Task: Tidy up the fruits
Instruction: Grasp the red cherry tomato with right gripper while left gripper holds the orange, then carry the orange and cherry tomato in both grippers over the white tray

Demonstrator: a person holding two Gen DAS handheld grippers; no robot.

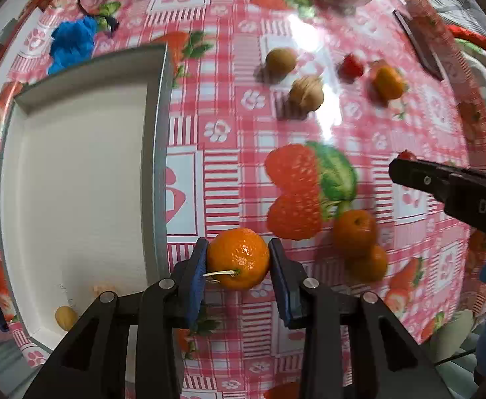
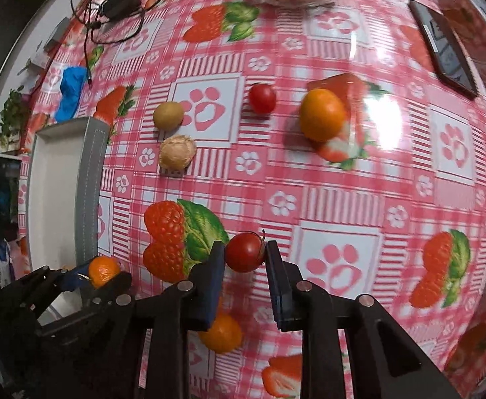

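Holding a tangerine [image 1: 238, 258] in its jaws, the left gripper [image 1: 238, 259] sits just right of the tray [image 1: 154, 153], nearer it than the right gripper [image 2: 244, 252], whose jaws clamp a tomato [image 2: 244, 252].

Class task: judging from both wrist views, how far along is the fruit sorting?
Done: one small yellowish fruit lies in the white tray. In hand: the left tongs grip a mandarin; the right tongs grip a tomato. Left: kiwi, walnut, another tomato and oranges.
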